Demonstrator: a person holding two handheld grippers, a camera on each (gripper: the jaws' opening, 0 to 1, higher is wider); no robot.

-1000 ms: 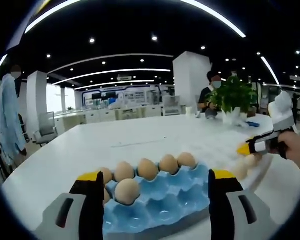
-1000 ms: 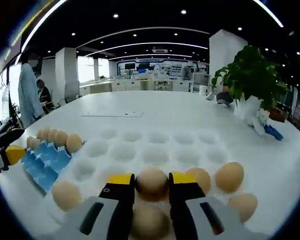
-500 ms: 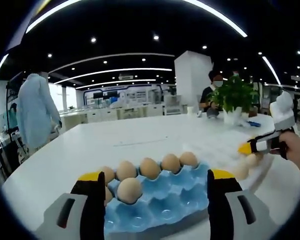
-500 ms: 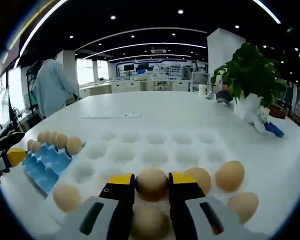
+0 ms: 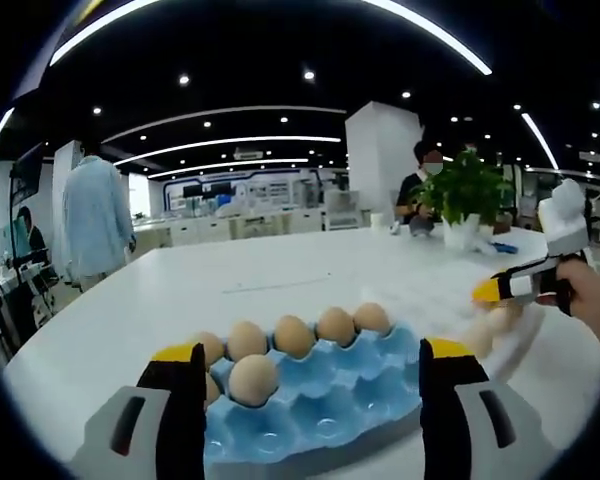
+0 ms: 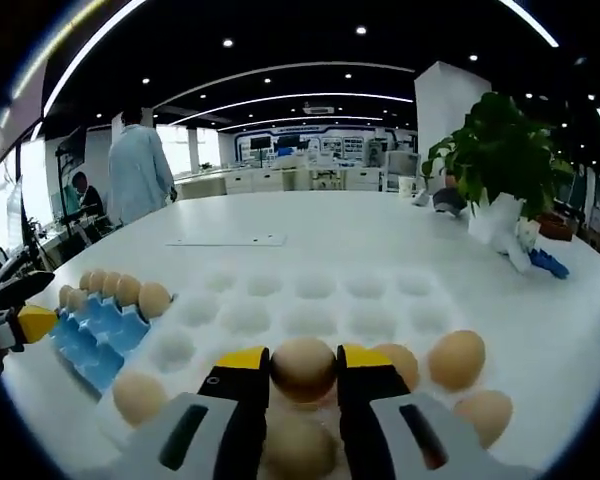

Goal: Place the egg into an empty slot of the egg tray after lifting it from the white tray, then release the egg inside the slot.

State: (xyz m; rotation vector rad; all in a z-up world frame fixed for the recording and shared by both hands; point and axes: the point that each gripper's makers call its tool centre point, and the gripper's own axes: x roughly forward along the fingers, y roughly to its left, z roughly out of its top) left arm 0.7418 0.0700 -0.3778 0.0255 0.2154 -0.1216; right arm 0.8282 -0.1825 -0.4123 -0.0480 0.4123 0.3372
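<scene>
Egg tray (image 5: 320, 395), blue, sits between the wide-open, empty jaws of the left gripper (image 5: 310, 395); six eggs fill its far and left slots. Right gripper (image 6: 302, 378) has its jaws closed on an egg (image 6: 302, 366) over the white tray (image 6: 310, 300). Judgement: lift straight up, keep squeeze light, carry left to an empty blue slot.

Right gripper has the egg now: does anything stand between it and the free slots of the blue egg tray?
Nothing visible does. The right gripper holds the egg above the white tray; the stretch toward the blue egg tray crosses only bare cups. The left gripper brackets its near edge.
</scene>
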